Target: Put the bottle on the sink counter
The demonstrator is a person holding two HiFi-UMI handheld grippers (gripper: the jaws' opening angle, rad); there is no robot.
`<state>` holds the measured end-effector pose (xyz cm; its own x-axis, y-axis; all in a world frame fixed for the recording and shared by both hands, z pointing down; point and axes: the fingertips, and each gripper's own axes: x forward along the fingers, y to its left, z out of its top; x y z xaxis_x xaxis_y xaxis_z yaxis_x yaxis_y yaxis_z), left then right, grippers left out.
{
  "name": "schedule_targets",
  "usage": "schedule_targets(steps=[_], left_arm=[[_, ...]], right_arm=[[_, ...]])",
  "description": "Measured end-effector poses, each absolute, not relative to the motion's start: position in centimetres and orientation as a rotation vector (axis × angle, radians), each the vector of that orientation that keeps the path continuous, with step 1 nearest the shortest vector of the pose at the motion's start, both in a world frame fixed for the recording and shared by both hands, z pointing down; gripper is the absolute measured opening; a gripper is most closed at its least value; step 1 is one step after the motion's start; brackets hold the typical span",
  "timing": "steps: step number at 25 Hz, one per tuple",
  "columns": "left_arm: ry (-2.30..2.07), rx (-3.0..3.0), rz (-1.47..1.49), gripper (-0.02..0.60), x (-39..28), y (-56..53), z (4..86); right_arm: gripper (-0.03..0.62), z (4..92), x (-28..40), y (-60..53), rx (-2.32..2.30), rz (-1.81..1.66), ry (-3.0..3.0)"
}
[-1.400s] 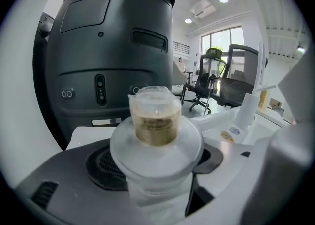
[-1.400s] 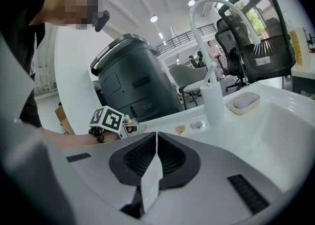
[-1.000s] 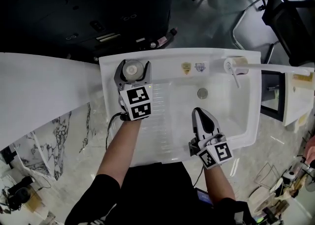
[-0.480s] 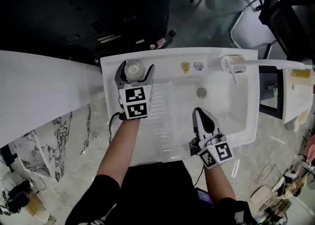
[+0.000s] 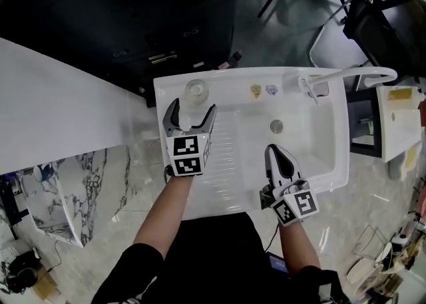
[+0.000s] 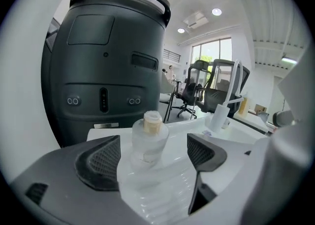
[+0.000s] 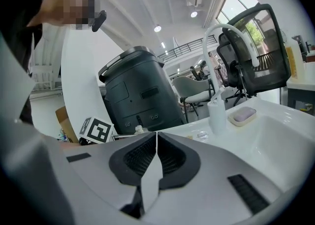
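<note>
A clear bottle point(image 5: 196, 90) with a tan cap point(image 6: 152, 119) stands upright on the back left corner of the white sink counter point(image 5: 229, 78). My left gripper point(image 5: 192, 112) sits just in front of it. Its jaws are opening and stand wide, one on each side of the bottle point(image 6: 149, 143), and neither pad point(image 6: 100, 161) touches it. My right gripper point(image 5: 279, 160) hovers over the sink's front edge, shut with nothing in it point(image 7: 156, 154).
A curved white faucet point(image 5: 353, 73), a dispenser point(image 7: 216, 114) and a soap dish point(image 7: 243, 114) stand at the sink's back right. The drain point(image 5: 276, 126) lies in the basin. A big dark grey machine point(image 6: 113, 61) rises behind the counter. Office chairs point(image 6: 216, 88) stand beyond.
The left gripper's jaws have spread apart off the bottle and drawn back a little toward me. The bottle stays standing on the counter. The right gripper has kept still.
</note>
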<state>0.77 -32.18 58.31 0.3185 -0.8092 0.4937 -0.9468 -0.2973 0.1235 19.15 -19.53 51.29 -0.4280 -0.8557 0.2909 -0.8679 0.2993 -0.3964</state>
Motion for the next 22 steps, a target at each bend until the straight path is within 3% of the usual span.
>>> schedule_targets(steps=[9, 12, 17, 22], left_arm=[[-1.460, 2.413, 0.293, 0.398, -0.7, -26.7, 50.2], [-1.432, 2.495, 0.248, 0.279, -1.5, -24.9, 47.7], [-1.356, 2.582, 0.200, 0.149, -2.6, -21.4, 45.1], [-1.275, 2.641, 0.115, 0.071, -4.2, -18.5, 42.6]], right_arm=[[0.032, 46.3, 15.5, -17.2, 1.706, 0.601, -2.592], [0.032, 44.7, 14.2, -16.0, 1.730, 0.530, -2.604], [0.032, 42.6, 13.1, -13.3, 1.797, 0.440, -2.594], [0.032, 41.5, 12.5, -11.0, 1.885, 0.373, -2.567]])
